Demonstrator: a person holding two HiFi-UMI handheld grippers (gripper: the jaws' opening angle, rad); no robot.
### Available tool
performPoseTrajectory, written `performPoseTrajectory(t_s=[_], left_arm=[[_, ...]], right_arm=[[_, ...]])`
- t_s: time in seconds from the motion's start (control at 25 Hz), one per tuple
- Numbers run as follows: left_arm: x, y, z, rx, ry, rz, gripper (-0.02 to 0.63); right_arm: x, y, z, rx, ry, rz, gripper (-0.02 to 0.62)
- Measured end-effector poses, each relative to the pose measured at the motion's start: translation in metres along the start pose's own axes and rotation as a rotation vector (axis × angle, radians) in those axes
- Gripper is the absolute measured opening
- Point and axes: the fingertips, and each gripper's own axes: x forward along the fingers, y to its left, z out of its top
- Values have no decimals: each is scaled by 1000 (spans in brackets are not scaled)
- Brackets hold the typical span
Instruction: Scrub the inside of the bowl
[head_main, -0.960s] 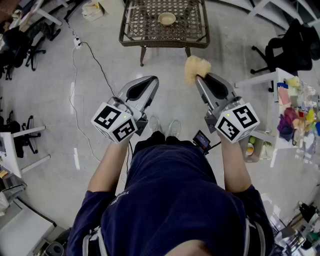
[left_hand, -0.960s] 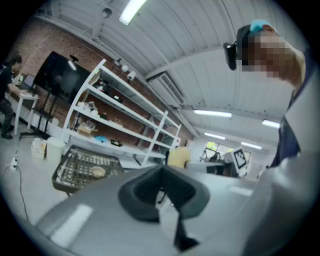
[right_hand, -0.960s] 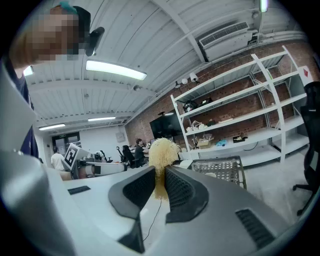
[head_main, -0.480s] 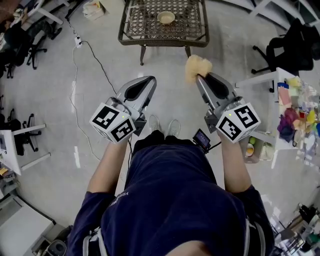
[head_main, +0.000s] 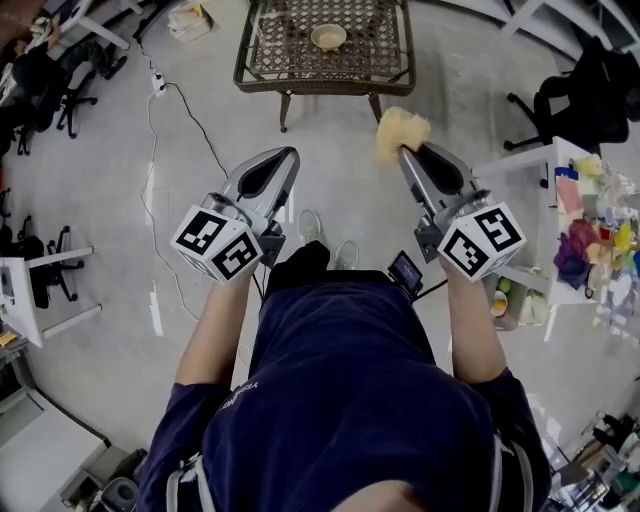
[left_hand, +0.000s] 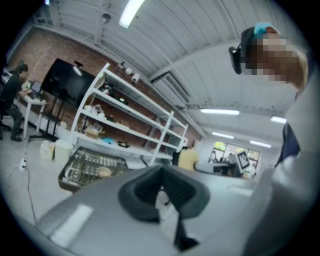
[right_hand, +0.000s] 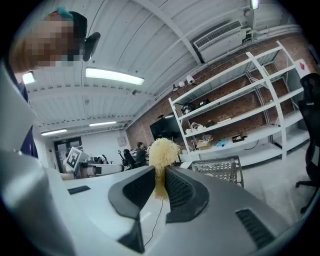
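Note:
A small cream bowl (head_main: 329, 37) rests on a dark lattice table (head_main: 392, 72) at the far end of the head view. In the left gripper view the bowl (left_hand: 104, 171) shows small on that table. My right gripper (head_main: 408, 152) is shut on a pale yellow fibrous scrubber (head_main: 400, 129), held in the air well short of the table. In the right gripper view the scrubber (right_hand: 162, 150) sticks up from between the jaws of the right gripper (right_hand: 160, 181). My left gripper (head_main: 283, 157) hangs beside it, shut and empty, its pads meeting at the tips of the left gripper (left_hand: 161, 172).
A black cable (head_main: 186, 115) runs across the grey floor left of the table. Office chairs (head_main: 55, 75) stand far left, another chair (head_main: 590, 85) far right. A white shelf unit with colourful items (head_main: 585, 225) is at the right. The person's shoes (head_main: 308, 225) are below the grippers.
Both grippers have drifted slightly outward and forward. The person's left foot has stepped forward. The scrubber stays clamped in the right gripper.

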Motion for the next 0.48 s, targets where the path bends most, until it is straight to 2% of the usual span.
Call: performPoseTrajectory(t_s=[0.24, 0.48], left_arm=[[18, 17, 4, -8, -10, 7, 5], [39, 55, 10, -24, -3, -2, 5]], right_arm=[[9, -22, 5, -5, 4, -13, 57], [46, -42, 5, 3, 25, -26, 57]])
